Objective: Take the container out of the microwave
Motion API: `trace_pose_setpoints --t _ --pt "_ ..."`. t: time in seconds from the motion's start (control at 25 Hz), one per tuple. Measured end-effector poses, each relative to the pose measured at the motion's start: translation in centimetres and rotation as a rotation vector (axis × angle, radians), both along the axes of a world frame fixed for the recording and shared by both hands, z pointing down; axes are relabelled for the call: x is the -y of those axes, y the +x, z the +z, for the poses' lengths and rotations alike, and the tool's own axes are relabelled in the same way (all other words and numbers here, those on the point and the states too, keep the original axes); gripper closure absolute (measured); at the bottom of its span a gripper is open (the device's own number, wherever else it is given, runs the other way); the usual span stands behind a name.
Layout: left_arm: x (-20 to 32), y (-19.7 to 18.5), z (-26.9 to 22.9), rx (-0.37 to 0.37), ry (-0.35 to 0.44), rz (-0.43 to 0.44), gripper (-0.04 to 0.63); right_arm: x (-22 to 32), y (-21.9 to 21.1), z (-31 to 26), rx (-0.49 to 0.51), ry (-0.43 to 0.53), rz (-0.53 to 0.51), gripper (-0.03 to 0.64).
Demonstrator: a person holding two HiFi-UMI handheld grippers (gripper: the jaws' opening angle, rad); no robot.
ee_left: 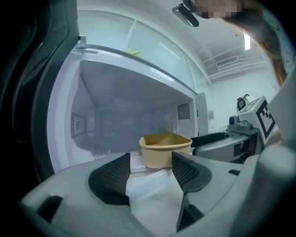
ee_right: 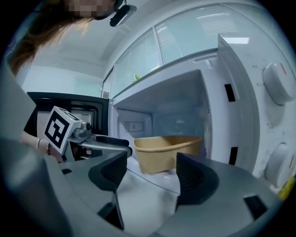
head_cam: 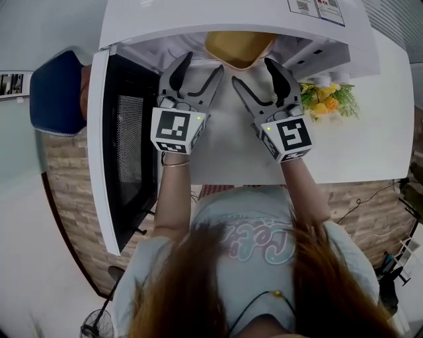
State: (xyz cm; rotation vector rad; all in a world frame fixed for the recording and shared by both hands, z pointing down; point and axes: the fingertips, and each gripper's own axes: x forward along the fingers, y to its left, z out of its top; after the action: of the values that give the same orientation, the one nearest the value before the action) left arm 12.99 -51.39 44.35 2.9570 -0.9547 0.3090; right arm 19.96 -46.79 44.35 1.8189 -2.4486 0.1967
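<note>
Left tongs (head_cam: 202, 63): spread, empty, at the microwave (head_cam: 198, 16) mouth, door (head_cam: 125, 145) swung left.
Container (head_cam: 238, 47): yellow, inside, ahead of both tongs, on a glass plate (ee_left: 134, 168) that only gripper views show.
Right tongs (head_cam: 252, 70): spread, empty.
Dials (ee_right: 280, 90): right gripper view only.

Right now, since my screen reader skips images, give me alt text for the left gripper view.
A tan container sits inside the open microwave, straight ahead of the left gripper, whose jaws stand apart and empty.
</note>
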Motion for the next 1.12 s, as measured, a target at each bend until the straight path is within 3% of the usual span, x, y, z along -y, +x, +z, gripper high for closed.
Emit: trace_pose_setpoints --t 0.2,0.76,1.04,1.12 --pt "0.7 0.7 0.3 0.022 0.005 0.024 0.341 0.5 0.0 0.6 -0.005 -0.016 0.007 0.298" --pt "0.1 3.5 0.8 0.102 -0.017 0.209 0.34 0.8 0.5 0.6 0.014 -0.016 -0.001 0.301" --pt "0.0 3.8 0.7 0.139 -0.008 0.235 0.341 1.0 0.7 1.0 0.019 -0.033 -0.001 0.301" --pt "-0.1 3.9 0.7 0.141 -0.005 0.242 0.341 1.0 0.8 1.0 0.018 -0.033 0.0 0.341"
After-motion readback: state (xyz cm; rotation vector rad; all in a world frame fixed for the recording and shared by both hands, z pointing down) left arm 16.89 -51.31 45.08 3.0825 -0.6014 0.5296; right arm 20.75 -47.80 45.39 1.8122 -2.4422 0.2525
